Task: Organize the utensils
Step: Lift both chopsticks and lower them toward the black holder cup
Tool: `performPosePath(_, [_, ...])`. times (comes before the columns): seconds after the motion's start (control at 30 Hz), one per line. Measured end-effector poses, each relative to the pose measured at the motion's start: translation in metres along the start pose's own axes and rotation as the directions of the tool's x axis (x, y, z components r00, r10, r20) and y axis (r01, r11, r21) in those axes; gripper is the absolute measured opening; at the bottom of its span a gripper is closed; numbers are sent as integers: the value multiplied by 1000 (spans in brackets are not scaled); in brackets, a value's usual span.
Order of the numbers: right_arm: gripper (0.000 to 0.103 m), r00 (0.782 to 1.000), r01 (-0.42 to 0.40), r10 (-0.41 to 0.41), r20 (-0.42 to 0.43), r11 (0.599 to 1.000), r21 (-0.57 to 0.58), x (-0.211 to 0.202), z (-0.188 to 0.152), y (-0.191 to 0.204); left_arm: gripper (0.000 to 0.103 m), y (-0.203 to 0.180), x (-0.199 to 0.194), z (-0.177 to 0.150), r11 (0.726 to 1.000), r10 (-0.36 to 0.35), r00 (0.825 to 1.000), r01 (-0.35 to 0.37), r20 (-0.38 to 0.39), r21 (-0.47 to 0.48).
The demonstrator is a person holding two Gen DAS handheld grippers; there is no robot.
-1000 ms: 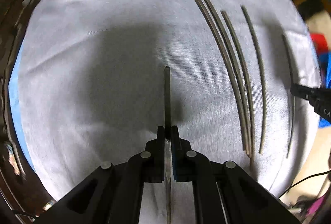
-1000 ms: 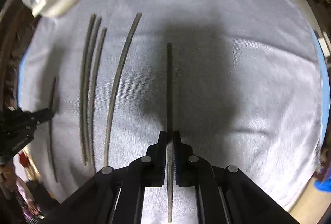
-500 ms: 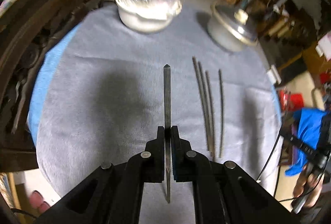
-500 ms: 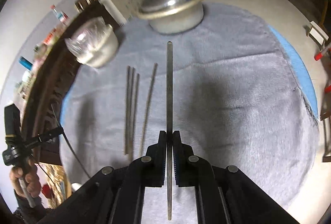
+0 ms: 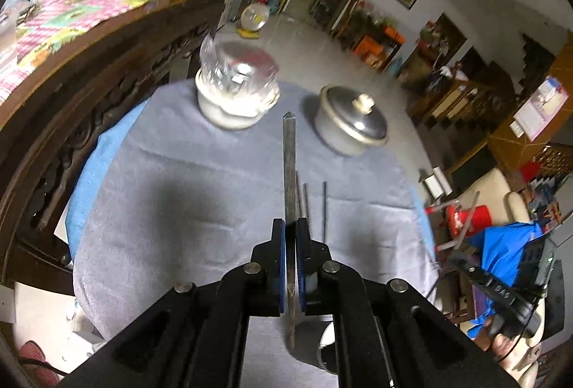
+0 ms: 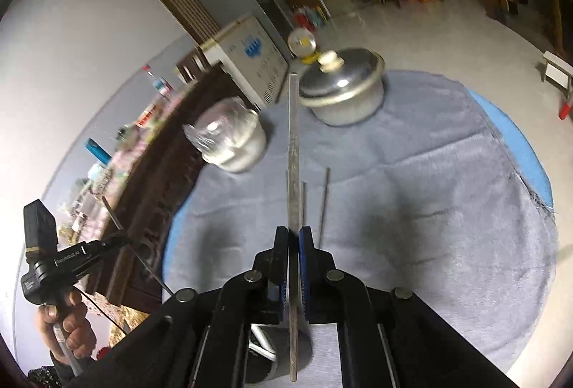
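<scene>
Each gripper holds one thin metal chopstick above a round table under a grey cloth (image 5: pixel 179 209). In the left wrist view my left gripper (image 5: pixel 290 227) is shut on a chopstick (image 5: pixel 288 155) that points ahead between the two pots. In the right wrist view my right gripper (image 6: pixel 294 234) is shut on another chopstick (image 6: pixel 293 144). Loose chopsticks (image 5: pixel 324 212) lie side by side on the cloth just ahead, the loose chopsticks (image 6: pixel 324 205) showing in both views. The left gripper (image 6: pixel 120 239) also appears at the far left, gripping its chopstick (image 6: pixel 147 266). The right gripper (image 5: pixel 454 261) shows at the far right.
A white bowl covered in plastic wrap (image 5: pixel 236 94) and a lidded metal pot (image 5: pixel 352 125) stand at the far side of the cloth. A carved dark wooden sideboard (image 5: pixel 89 108) borders the left. A round object (image 6: pixel 265 352) sits partly hidden beneath the right gripper. A hand (image 6: pixel 64 327) holds the left gripper.
Both grippers have risen off the cloth and tilted up, each still gripping its chopstick. The table has shrunk in view; the pots and room behind now show.
</scene>
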State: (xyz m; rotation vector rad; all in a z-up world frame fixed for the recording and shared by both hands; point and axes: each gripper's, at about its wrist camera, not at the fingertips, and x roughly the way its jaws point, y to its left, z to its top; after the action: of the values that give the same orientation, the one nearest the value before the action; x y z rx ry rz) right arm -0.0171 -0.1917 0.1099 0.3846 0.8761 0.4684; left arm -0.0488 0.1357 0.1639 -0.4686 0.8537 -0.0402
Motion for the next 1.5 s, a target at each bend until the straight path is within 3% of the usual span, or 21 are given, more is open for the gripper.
performPosePath(0.23, [7, 996, -37, 39, 80, 999, -27, -9, -16, 27, 6, -19, -29, -6, 997, -78, 993, 79, 87, -4])
performPosePath(0.43, [7, 994, -9, 16, 111, 998, -64, 3, -30, 40, 6, -32, -20, -22, 994, -106, 988, 107, 108, 1])
performPosePath(1.03, [7, 994, 59, -44, 103, 987, -150, 38, -75, 41, 6, -48, 27, -84, 995, -50, 996, 44, 69, 87])
performPosePath(1.5, [7, 994, 77, -61, 93, 980, -185, 34, -96, 44, 6, -49, 35, -104, 992, -22, 999, 17, 35, 123])
